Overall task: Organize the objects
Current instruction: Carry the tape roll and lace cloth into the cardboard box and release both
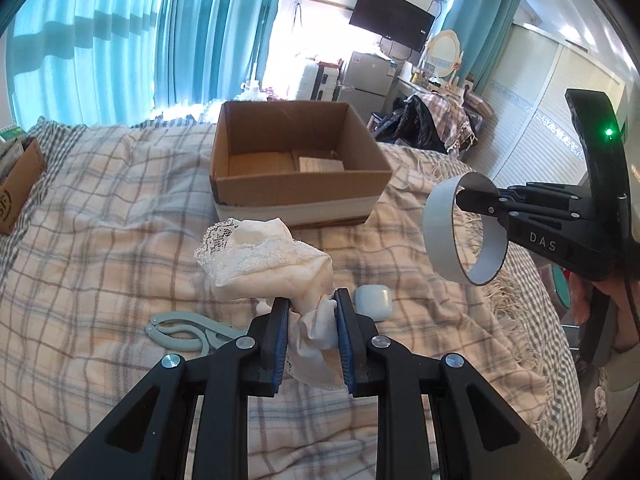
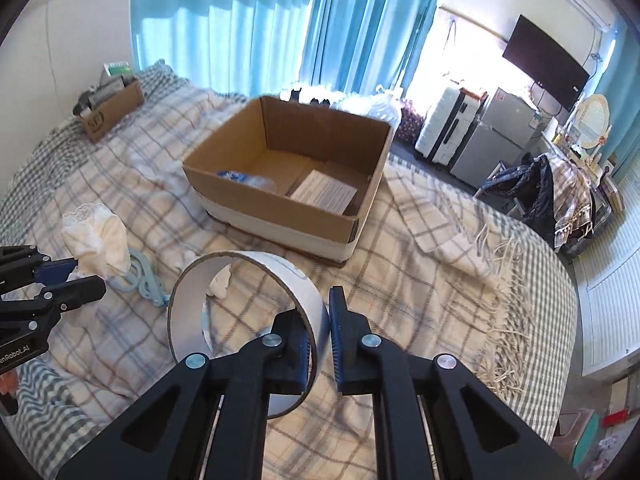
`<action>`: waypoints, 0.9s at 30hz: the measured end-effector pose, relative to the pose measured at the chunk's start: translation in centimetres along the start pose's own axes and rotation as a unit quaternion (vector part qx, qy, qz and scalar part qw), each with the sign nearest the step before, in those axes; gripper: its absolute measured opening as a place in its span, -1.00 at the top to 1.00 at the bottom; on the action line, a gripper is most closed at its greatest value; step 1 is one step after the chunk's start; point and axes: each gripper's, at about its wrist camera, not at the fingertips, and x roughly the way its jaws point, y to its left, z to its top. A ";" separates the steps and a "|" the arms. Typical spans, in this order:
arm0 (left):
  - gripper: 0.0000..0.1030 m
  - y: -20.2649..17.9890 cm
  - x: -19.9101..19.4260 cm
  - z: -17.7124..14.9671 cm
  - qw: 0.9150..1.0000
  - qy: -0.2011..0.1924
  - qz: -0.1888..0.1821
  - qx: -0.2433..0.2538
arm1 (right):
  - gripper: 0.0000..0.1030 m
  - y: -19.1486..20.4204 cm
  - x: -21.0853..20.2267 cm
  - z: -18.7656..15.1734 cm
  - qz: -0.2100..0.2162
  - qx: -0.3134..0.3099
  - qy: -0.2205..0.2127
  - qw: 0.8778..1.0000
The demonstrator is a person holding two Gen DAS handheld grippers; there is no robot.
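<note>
Plainly, two things are lifted clear of the plaid bed cover (image 1: 100, 240). Toward the left, a cream cloth bundle (image 1: 272, 268) edged with white lace is bunched and crumpled, its lower folds hanging between the pads while the lace-trimmed top bulges out above them. Below it on the bed lie a pale grey-green folded hanger (image 1: 188, 330) and, just right of the cloth, a small light-blue earbud case (image 1: 373, 302). Further right, a roll of tape (image 1: 464, 228) hangs in the air: a wide ring, pale outside and grey-brown inside, its opening tilted.

At the far left edge of the bed stands a small brown carton (image 2: 114, 112) stuffed with packets that are too small to make out. In the middle of the bed sits an open cardboard box (image 1: 296, 184) with a white band round its base; from the right wrist view it holds a printed paper slip (image 2: 324, 192) and a crinkled clear wrapper with blue print (image 2: 248, 179) on its floor.

The left tongs (image 1: 310, 344) are nearly together, clamped on the cloth bundle's lower folds. The right tongs (image 2: 320, 344) pinch the wall of the tape roll, one finger inside the ring and one outside.
</note>
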 end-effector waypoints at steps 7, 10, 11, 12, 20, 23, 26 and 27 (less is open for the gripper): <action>0.57 -2.2 -3.1 2.3 1.000 -0.019 0.002 0.003 | 0.84 -0.7 -4.0 1.0 -0.006 0.001 -0.037 0.999; 0.57 -2.8 -3.6 3.5 1.000 -0.024 0.005 0.006 | 0.84 -1.3 -4.9 2.0 0.006 0.012 -0.052 0.999; 0.57 -3.0 -3.7 3.9 1.000 -0.025 0.007 0.011 | 0.84 -1.4 -5.1 2.2 0.006 0.010 -0.054 0.998; 0.57 -3.2 -3.7 4.4 0.999 -0.028 0.010 0.018 | 0.84 -1.6 -5.3 2.7 0.004 0.008 -0.059 0.998; 0.57 -1.6 -1.3 9.2 0.999 -0.050 -0.008 0.017 | 0.84 -3.2 -3.3 7.5 0.016 0.014 -0.080 0.997; 0.57 -0.9 1.6 11.0 0.999 -0.046 -0.008 0.027 | 0.84 -3.6 -0.9 9.5 0.022 0.016 -0.076 0.997; 0.57 -0.4 5.3 13.0 0.998 -0.038 -0.009 0.040 | 0.84 -4.2 2.4 11.3 0.032 0.027 -0.061 0.997; 0.57 -0.1 6.4 13.5 0.998 -0.037 -0.008 0.044 | 0.84 -4.5 3.8 11.9 0.034 0.033 -0.056 0.997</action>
